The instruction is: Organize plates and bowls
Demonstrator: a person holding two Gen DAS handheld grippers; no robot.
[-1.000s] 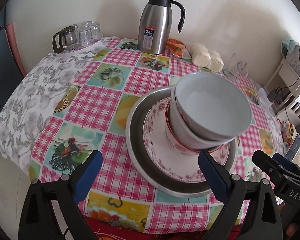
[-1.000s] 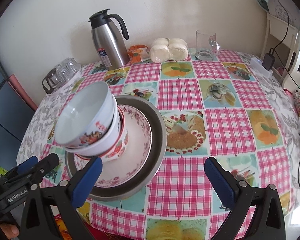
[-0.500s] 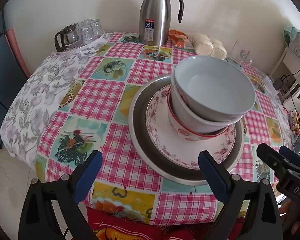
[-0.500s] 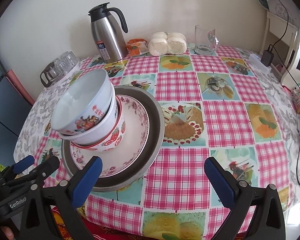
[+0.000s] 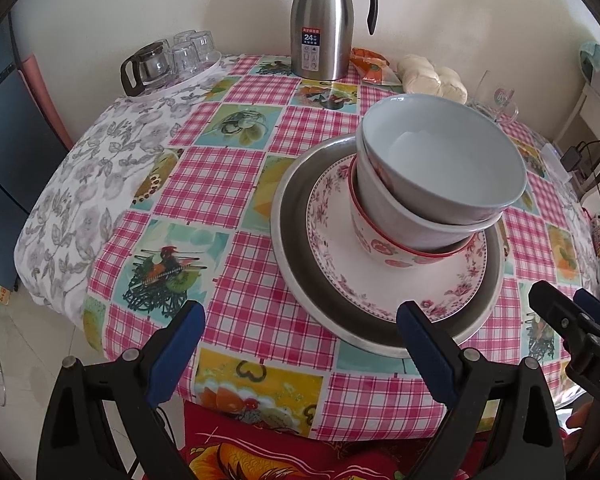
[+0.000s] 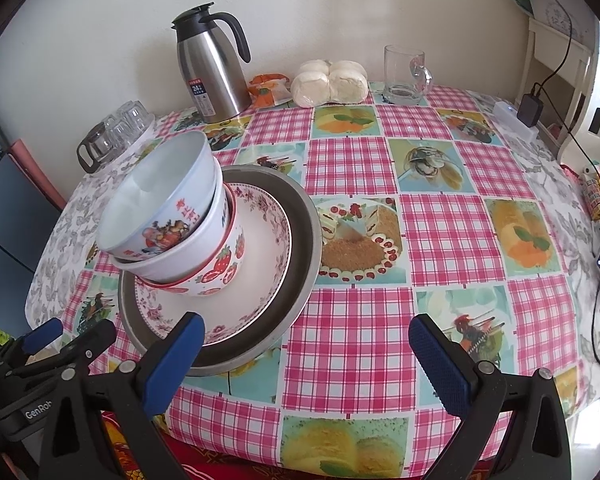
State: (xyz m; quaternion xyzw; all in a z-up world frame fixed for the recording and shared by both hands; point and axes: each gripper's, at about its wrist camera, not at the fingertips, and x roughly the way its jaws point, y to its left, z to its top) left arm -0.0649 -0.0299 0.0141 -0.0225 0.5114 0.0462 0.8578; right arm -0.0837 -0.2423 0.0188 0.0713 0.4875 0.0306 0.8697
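Both grippers, left (image 5: 300, 340) and right (image 6: 306, 342), hang wide open and empty at the table (image 6: 440, 240) edge, bowls (image 5: 440, 168) stacked tilted on the plates (image 5: 332, 300).

The left tool (image 5: 300, 344) is spread wide, gripping nothing. The right tool (image 6: 306, 346) is equally wide apart and empty.

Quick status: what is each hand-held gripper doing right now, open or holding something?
Left hand-held gripper: open, holding nothing, short of the stacked dishes.
Right hand-held gripper: open, holding nothing.
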